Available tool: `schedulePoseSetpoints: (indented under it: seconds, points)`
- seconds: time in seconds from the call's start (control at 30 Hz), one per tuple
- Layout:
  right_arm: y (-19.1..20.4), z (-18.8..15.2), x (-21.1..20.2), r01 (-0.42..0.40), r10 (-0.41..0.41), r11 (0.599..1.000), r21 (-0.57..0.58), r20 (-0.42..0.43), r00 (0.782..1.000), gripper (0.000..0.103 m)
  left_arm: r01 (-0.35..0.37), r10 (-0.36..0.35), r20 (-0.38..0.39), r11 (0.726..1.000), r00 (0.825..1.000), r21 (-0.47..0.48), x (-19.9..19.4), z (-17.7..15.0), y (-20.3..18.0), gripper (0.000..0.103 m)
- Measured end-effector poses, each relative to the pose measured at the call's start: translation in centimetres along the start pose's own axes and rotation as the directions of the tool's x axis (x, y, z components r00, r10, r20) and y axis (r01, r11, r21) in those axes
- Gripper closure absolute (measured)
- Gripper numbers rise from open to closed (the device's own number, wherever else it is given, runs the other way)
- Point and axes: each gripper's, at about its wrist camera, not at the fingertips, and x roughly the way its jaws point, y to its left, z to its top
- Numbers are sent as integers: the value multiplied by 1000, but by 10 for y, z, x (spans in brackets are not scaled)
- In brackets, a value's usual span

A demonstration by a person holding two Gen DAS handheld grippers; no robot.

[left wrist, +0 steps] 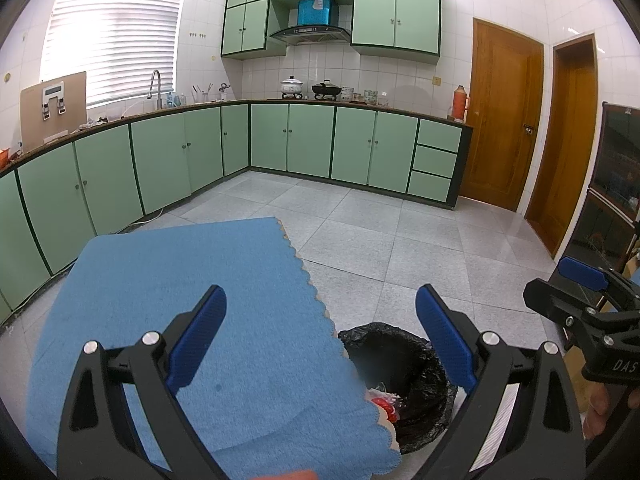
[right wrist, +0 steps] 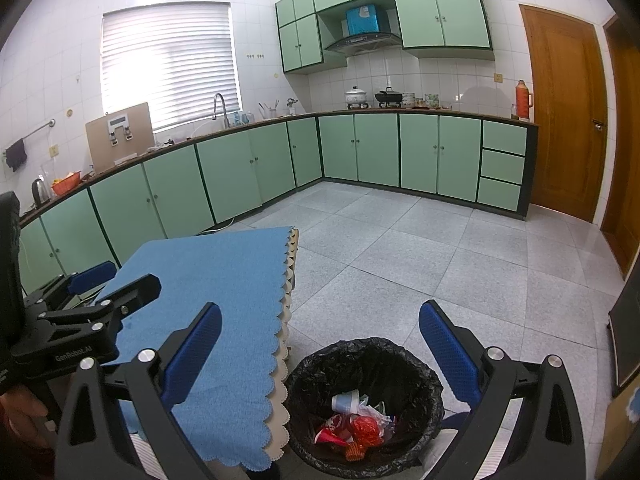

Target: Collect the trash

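Beside the bare blue-clothed counter, both claws hung wide open and empty over the filled bin; collecting looked finished, nothing obvious left to grasp.

Two tongs, one bin, one tablecloth.

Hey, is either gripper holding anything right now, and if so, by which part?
Nothing is held. The left gripper and the right gripper both stand open and empty above the trash bin.
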Motion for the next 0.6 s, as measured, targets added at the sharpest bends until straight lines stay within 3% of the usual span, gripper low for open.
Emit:
schedulePoseSetpoints:
  seconds: [0.6]
  points:
    - [-10, -1, 4, -6, 6, 1000, 11, -4, 1000, 6, -6, 6, -3, 1000, 1000, -2, 1, 1, 4, 10]
